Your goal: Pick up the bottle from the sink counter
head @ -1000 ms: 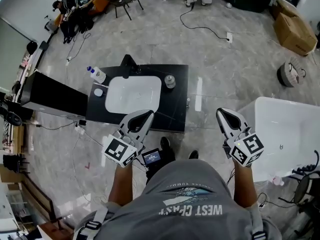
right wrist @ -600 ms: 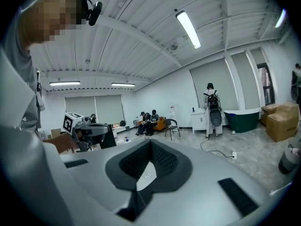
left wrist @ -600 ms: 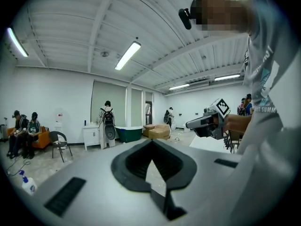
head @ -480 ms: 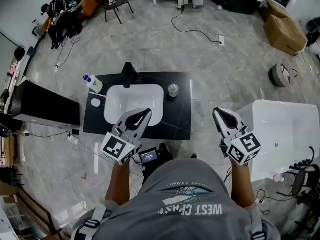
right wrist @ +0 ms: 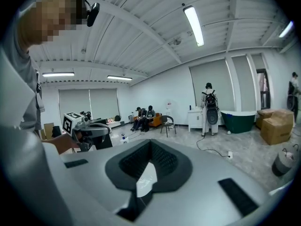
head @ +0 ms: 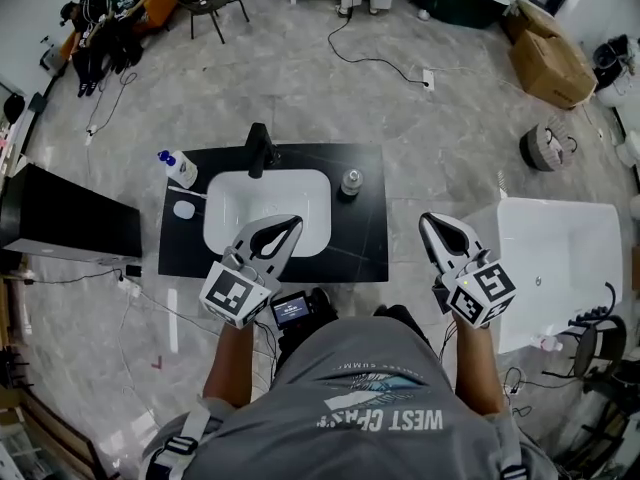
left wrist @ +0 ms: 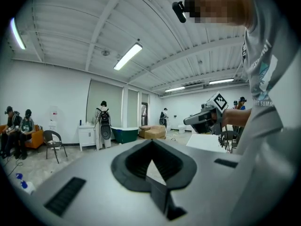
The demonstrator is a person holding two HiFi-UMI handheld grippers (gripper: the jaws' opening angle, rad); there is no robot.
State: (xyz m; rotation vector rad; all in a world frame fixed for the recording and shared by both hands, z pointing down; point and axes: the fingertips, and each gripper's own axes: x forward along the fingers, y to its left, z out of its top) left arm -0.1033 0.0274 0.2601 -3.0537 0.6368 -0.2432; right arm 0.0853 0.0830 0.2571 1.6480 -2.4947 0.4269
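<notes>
I am closer to the bench (head: 366,240) now than a moment ago. The bottle (head: 180,168) stands at its far left corner, not touched yet. My left claw (head: 291,224) and right claw (head: 427,222) are both clenched and empty, so I think one must open first.

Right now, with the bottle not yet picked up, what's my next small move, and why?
Probably reach the left gripper forward and left toward the bottle. It stands at the far left corner of the sink counter, nearer that gripper, whose jaws are shut and empty, so they must open on the way.
</notes>
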